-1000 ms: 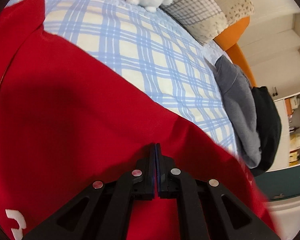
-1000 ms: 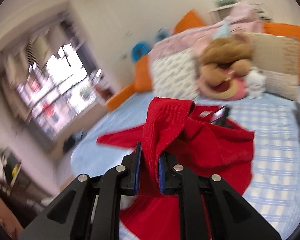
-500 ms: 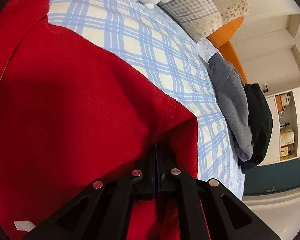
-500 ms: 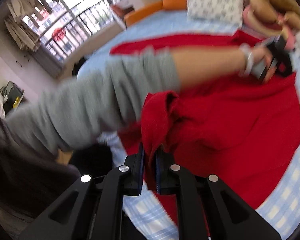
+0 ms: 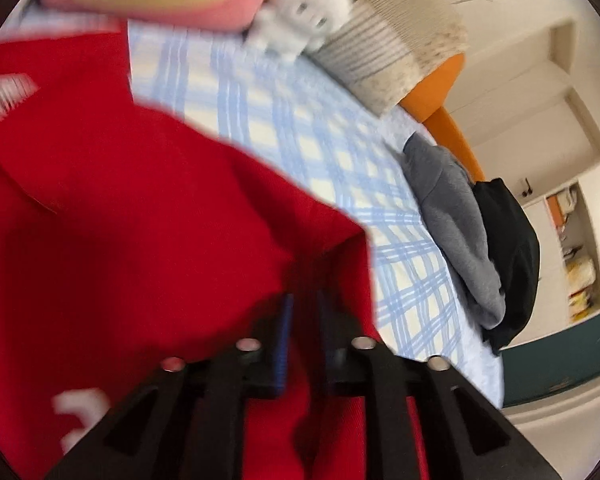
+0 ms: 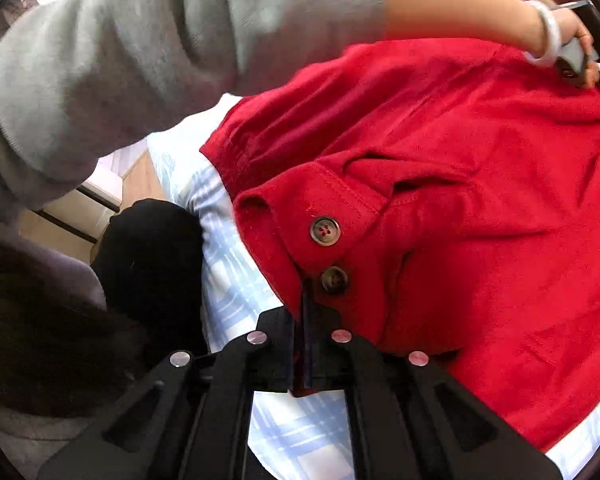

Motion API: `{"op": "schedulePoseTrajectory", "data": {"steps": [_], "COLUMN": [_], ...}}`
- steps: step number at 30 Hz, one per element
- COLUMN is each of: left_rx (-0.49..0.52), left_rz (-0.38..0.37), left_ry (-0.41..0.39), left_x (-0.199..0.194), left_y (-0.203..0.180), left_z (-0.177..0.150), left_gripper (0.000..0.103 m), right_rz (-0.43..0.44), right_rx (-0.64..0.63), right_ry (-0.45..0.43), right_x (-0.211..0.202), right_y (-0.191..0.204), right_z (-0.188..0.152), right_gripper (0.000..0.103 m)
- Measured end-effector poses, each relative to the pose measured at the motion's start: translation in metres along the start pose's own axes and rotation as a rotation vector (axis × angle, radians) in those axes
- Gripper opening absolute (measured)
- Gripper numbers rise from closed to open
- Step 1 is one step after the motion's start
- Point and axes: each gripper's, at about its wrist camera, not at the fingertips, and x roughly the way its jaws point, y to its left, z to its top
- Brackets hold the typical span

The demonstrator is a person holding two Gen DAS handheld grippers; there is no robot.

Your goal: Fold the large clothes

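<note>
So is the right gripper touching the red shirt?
Touching. The right wrist view shows the right gripper pinching the red shirt edge just below its buttons.

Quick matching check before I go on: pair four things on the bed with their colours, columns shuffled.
Things:
1. shirt under the left gripper
2. bedsheet
3. small plush toy by the pillows
4. outermost garment at the bed's far edge

Colours:
A. black
B. blue and cream plaid
C. red
D. white

Pairs: 1-C, 2-B, 3-D, 4-A
</note>
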Motion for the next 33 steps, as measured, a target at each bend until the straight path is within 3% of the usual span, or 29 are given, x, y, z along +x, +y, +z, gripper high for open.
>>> {"op": "schedulePoseTrajectory", "data": {"steps": [3, 4, 6, 8, 11, 15, 17, 18, 19, 23, 29, 30, 33], "left_rx": [0.095, 0.142, 0.22, 0.273, 0.285, 0.179, 0.121, 0.087, 0.052, -0.017, 0.013, 0.018, 0.012], "left_rz": [-0.034, -0.071, -0.087, -0.066, 0.0, 0.056, 0.098, 0.083, 0.055, 0.034, 0.081, 0.105, 0.082], "left_ry": [-0.04, -0.032, 0.001, 0.061, 0.121, 0.116, 0.106, 0.1, 0.088, 0.029, 0.022, 0.019, 0.005], "left_x": [-0.035, -0.045, -0.048, -0.034, -0.007, 0.009, 0.014, 0.013, 0.01, -0.009, -0.007, -0.005, -0.005], "left_y": [-0.028, -0.043, -0.066, -0.09, -0.1, -0.065, -0.042, -0.03, -0.02, 0.011, 0.021, 0.022, 0.028], "left_z": [-0.001, -0.002, -0.005, -0.009, -0.013, -0.016, -0.016, -0.018, -0.019, -0.024, -0.027, -0.028, -0.031], "left_gripper": [0.032, 0.04, 0.052, 0.055, 0.055, 0.054, 0.042, 0.03, 0.026, 0.027, 0.012, 0.008, 0.008], "right_rz": [-0.033, -0.031, -0.022, -0.076, -0.114, -0.218, -0.261, -0.287, -0.313, -0.451, -0.541, -0.552, -0.546], "right_rx": [-0.027, -0.016, 0.027, 0.068, 0.143, 0.234, 0.278, 0.298, 0.324, 0.425, 0.543, 0.559, 0.598], "right_ry": [-0.015, -0.032, -0.093, -0.184, -0.258, -0.325, -0.353, -0.362, -0.378, -0.44, -0.511, -0.504, -0.473], "right_x": [-0.014, -0.021, -0.034, -0.058, -0.085, -0.114, -0.126, -0.133, -0.135, -0.13, -0.115, -0.11, -0.09], "right_y": [0.01, 0.011, 0.003, -0.001, -0.02, -0.051, -0.072, -0.081, -0.096, -0.154, -0.245, -0.256, -0.282], "right_z": [-0.004, -0.006, -0.004, -0.01, -0.021, -0.033, -0.037, -0.038, -0.038, -0.026, -0.001, 0.003, 0.009], "right_gripper": [0.007, 0.008, 0.024, 0.043, 0.043, 0.042, 0.042, 0.042, 0.042, 0.033, 0.008, 0.007, 0.007]}}
